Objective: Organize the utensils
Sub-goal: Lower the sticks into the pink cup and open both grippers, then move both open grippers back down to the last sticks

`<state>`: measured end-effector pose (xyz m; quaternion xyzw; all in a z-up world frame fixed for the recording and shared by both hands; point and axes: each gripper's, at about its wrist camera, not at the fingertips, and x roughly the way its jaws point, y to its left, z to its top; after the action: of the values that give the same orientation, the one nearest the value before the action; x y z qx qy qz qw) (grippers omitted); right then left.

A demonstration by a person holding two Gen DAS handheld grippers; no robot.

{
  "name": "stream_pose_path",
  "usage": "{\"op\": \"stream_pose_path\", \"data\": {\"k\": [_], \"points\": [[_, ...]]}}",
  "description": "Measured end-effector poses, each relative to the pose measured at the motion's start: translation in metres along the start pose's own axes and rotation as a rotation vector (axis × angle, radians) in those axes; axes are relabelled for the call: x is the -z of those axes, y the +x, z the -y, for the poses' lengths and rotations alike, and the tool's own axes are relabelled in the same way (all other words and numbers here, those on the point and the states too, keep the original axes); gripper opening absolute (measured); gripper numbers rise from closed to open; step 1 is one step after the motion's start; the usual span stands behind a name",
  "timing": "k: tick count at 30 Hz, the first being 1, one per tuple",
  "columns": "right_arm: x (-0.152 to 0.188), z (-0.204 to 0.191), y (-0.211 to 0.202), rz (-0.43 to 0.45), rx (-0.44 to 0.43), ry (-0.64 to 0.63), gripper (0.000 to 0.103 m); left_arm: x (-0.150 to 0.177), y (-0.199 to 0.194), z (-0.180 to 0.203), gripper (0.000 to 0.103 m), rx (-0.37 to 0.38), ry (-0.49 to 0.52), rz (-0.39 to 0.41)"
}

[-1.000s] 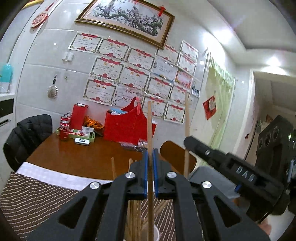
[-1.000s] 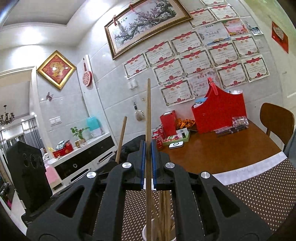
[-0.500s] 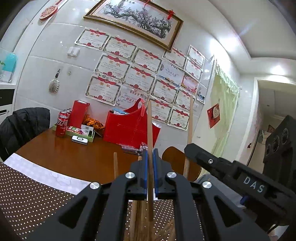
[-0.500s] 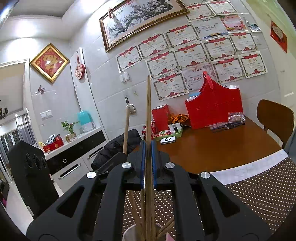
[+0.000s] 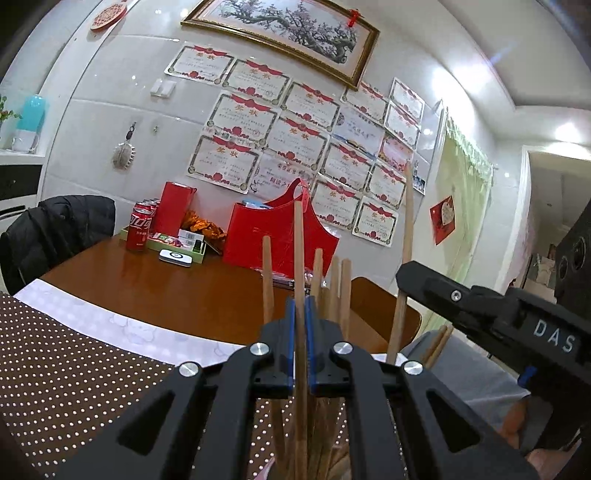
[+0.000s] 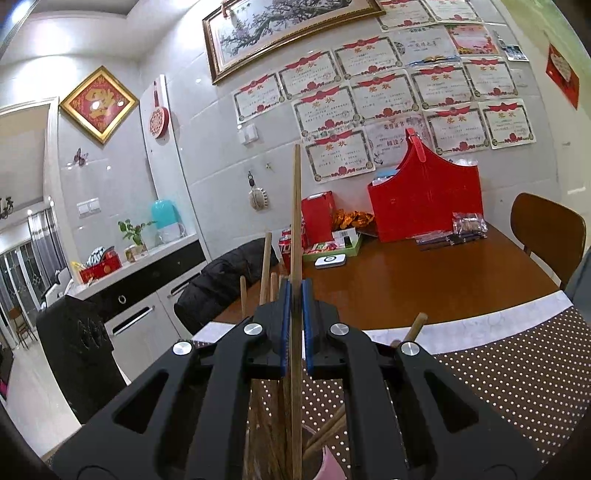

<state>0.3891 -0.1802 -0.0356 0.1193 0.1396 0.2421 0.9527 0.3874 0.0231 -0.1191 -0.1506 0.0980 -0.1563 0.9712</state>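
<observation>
Nearest the left wrist camera, the left gripper (image 5: 301, 332) has its blue-padded fingers (image 5: 289, 347) clenched on a single wooden chopstick (image 5: 299, 266), which stands upright and rises above the fingertips while its lower end runs down out of view among a bundle of other chopsticks (image 5: 341, 291). Just to its right, the right gripper (image 5: 406, 275) comes in from the side, pinching its own chopstick (image 5: 404, 258), also nearly upright. In the right wrist view that gripper's fingers (image 6: 285, 332) are likewise pressed tight on the stick (image 6: 295, 221), whose lower part drops into a pink cup (image 6: 328, 461) at the bottom edge, where several more chopsticks (image 6: 265, 266) lean at different angles. The cup sits on a brown dotted placemat (image 6: 517, 369), which lies over a white cloth (image 6: 480, 317) on the wooden table (image 6: 424, 280). Farther back on the table are a white phone-like device (image 6: 330, 261), red drink cans (image 5: 139, 229) beside a green tray (image 5: 199, 253), a red box (image 5: 173, 206), a red handled bag (image 6: 424, 199) and some packets (image 6: 469, 223). A chair draped with a black jacket (image 5: 62, 229) stands at the left end of the table and a wooden chair (image 6: 546, 232) at the right. On the tiled wall behind hang rows of certificates (image 6: 388, 92) under a framed blossom painting (image 5: 284, 33).
</observation>
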Motion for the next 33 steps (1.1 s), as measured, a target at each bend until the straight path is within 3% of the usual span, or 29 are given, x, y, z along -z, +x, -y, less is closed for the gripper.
{"op": "stream_pose_path", "data": {"k": [2,3,4,5,6,10,15,24,33], "points": [[0.002,-0.001,-0.003,-0.017,0.002,-0.003,0.008,0.000,-0.005,0.002,0.010,-0.002,0.021,-0.001],[0.003,-0.001,-0.005,-0.019,0.006,0.002,0.018,-0.001,-0.010,0.002,0.025,-0.001,0.026,0.002],[0.003,0.000,-0.008,-0.017,0.010,0.007,0.058,-0.002,-0.012,0.002,0.042,-0.003,0.029,0.005],[0.003,0.002,-0.012,-0.008,0.018,0.018,0.080,-0.004,-0.019,0.002,0.047,-0.011,0.031,0.015],[0.003,0.003,-0.020,0.020,0.021,0.035,0.090,-0.006,-0.023,0.002,0.052,-0.013,0.031,0.022],[-0.003,0.005,-0.040,0.057,0.029,0.052,0.095,-0.016,-0.042,0.002,0.077,-0.034,0.032,0.040],[-0.011,0.005,-0.064,0.082,0.073,0.066,0.097,-0.026,-0.063,0.012,0.089,-0.080,0.088,0.003],[-0.007,0.005,-0.105,0.040,0.143,0.097,0.097,-0.026,-0.096,0.033,0.090,-0.192,0.182,-0.136],[0.010,-0.005,-0.147,-0.020,0.179,0.094,0.097,-0.014,-0.130,0.047,0.090,-0.221,0.197,-0.228]]}}
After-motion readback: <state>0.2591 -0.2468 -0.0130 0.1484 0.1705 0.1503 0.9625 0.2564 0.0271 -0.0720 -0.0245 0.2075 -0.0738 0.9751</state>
